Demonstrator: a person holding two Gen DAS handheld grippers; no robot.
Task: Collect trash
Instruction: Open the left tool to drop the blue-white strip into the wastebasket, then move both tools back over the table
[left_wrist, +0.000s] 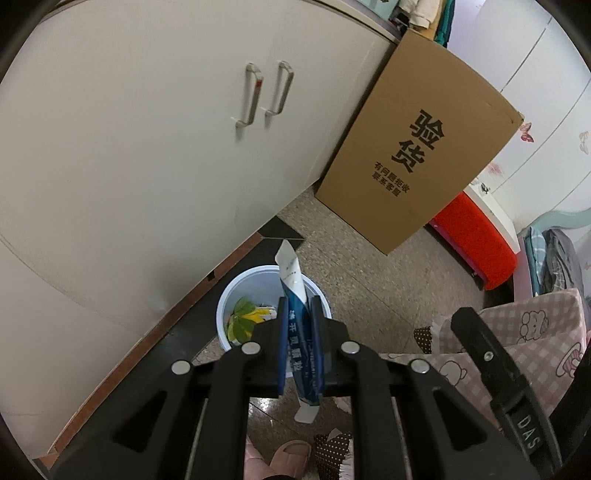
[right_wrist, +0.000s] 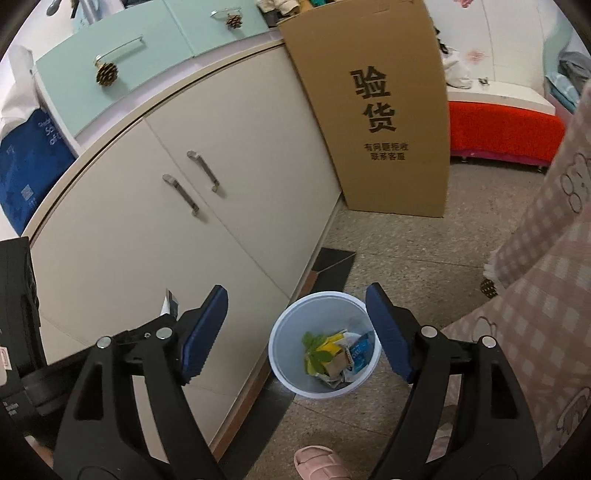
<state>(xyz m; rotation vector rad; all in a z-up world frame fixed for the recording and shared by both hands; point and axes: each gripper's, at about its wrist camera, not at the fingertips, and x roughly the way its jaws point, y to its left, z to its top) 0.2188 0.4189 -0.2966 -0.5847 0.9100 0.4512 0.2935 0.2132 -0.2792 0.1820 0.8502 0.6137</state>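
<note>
My left gripper (left_wrist: 300, 314) is shut on a long blue and white sachet (left_wrist: 293, 275), held upright above a white trash bin (left_wrist: 236, 291) on the floor. The bin holds green leaves and yellow scraps. In the right wrist view the same bin (right_wrist: 284, 325) sits below and between the jaws of my right gripper (right_wrist: 297, 317), which is open and empty. Several wrappers and leaves (right_wrist: 334, 354) lie inside it. Part of the left gripper and the sachet's tip (right_wrist: 170, 301) show at the left.
A white cabinet (left_wrist: 129, 166) with two handles stands just left of the bin. A tall cardboard box (left_wrist: 421, 155) leans beside it. A red bench (left_wrist: 476, 236), a pink checked cloth (right_wrist: 546, 295) and a pink slipper (right_wrist: 317, 463) lie around on the speckled floor.
</note>
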